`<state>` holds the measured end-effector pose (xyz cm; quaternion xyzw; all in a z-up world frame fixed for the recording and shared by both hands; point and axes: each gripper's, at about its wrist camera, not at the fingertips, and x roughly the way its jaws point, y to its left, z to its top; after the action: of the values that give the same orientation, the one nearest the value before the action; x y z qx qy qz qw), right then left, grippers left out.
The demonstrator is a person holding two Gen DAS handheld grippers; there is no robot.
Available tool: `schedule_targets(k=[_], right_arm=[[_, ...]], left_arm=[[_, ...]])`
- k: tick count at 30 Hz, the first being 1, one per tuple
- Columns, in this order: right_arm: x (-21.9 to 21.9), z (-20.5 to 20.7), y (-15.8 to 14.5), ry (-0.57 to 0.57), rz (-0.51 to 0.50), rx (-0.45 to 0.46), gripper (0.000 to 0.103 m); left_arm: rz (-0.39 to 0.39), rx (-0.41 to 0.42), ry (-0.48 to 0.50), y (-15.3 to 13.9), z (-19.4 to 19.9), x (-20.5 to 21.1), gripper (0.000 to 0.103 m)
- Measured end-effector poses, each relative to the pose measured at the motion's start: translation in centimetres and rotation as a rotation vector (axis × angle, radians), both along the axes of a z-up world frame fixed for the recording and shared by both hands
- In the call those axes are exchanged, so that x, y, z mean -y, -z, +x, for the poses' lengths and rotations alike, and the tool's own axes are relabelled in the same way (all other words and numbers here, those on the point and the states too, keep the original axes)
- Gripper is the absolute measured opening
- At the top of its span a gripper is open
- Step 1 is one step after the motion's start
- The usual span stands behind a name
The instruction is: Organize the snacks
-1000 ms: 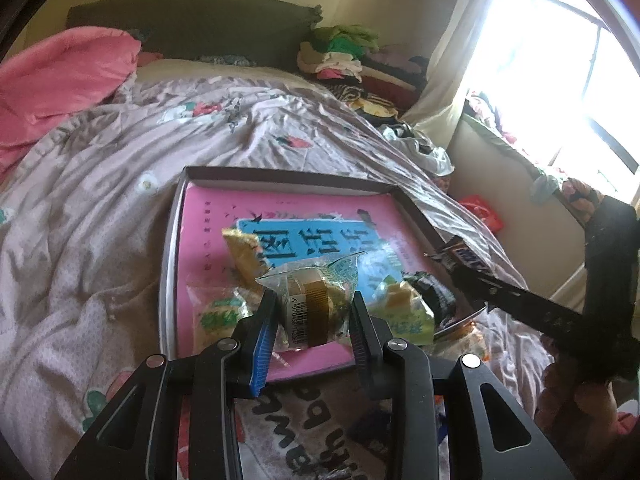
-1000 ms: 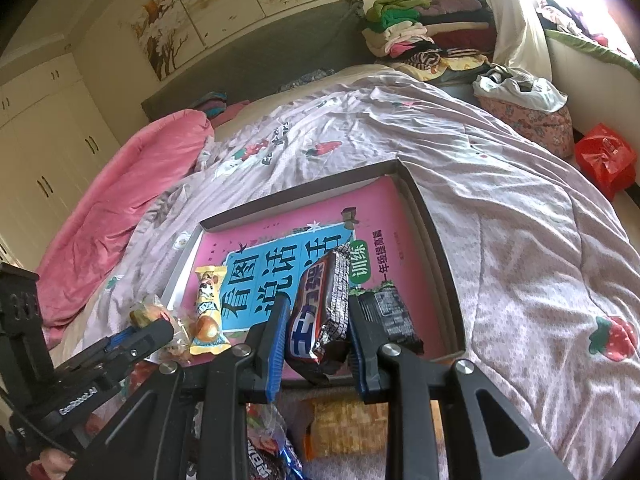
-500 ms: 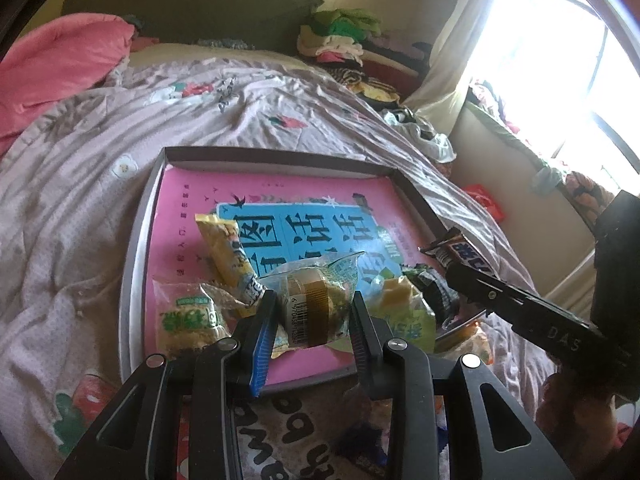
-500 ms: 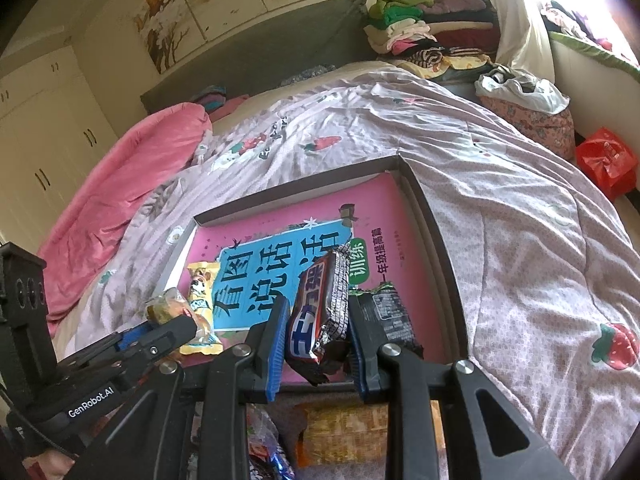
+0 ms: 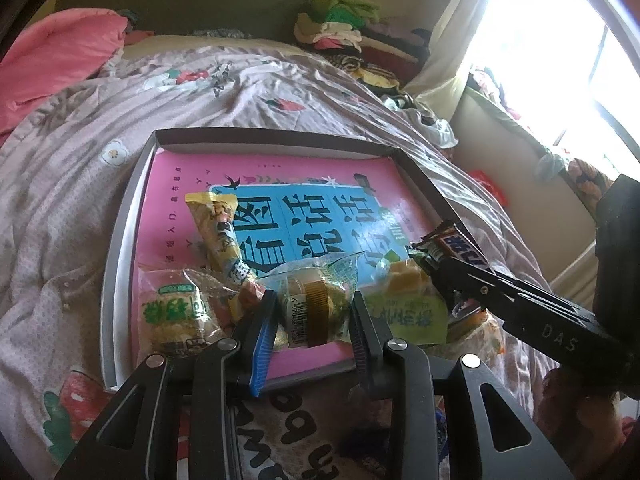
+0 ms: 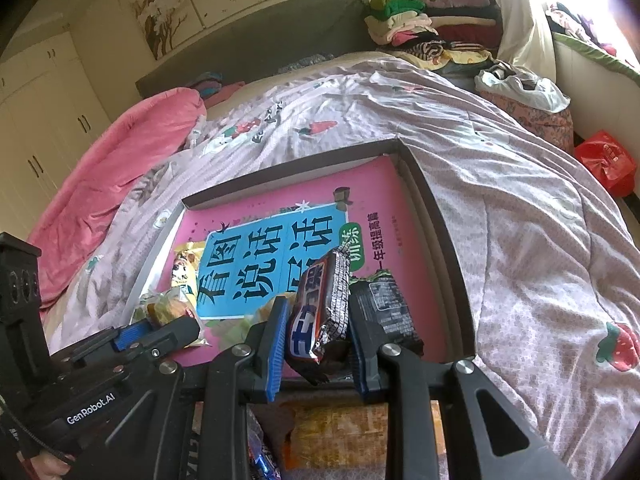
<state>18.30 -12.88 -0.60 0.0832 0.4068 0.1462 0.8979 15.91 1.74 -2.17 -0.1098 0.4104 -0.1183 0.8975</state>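
- Both grippers had been carried a little further over the near end of the tray since the earlier frames, each with its load unchanged, and the yellow tube-shaped wrapper (image 5: 218, 236) was seen fuller on the left.
- Nearest, the left gripper (image 5: 312, 312) was clamped on a clear-wrapped small cake with a brown band (image 5: 316, 300), held just above the near edge of the shallow grey cardboard tray (image 5: 120, 240).
- The right gripper (image 6: 318, 320) was closed on a brown-and-silver chocolate bar (image 6: 320, 304), gripped end-up, with a black foil packet (image 6: 384, 308) lying just beside it.
- Further in, a green-labelled clear biscuit pack (image 5: 176, 312) and a pale green sachet (image 5: 404, 312) lay on the pink picture book (image 5: 280, 172) lining the tray.
- Judged risk: the cake could be crushed by the squeeze, or the bar could slip, being held by one end only.
- Beyond, the lilac strawberry-print quilt (image 6: 500, 184) was spread.
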Motion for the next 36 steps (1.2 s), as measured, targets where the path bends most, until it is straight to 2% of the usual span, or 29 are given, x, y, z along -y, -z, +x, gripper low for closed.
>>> schedule_targets(k=[17,36], right_arm=[[-0.9,0.1,0.2,-0.011,-0.015,-0.007,0.028],[0.3,-0.4,-0.9,0.017,-0.01,0.014,0.029]], left_arm=[[-0.013,-0.032,0.011,0.7,0.1,-0.1,0.036],[-0.019,-0.034,0.006,0.8,0.1,-0.4,0.036]])
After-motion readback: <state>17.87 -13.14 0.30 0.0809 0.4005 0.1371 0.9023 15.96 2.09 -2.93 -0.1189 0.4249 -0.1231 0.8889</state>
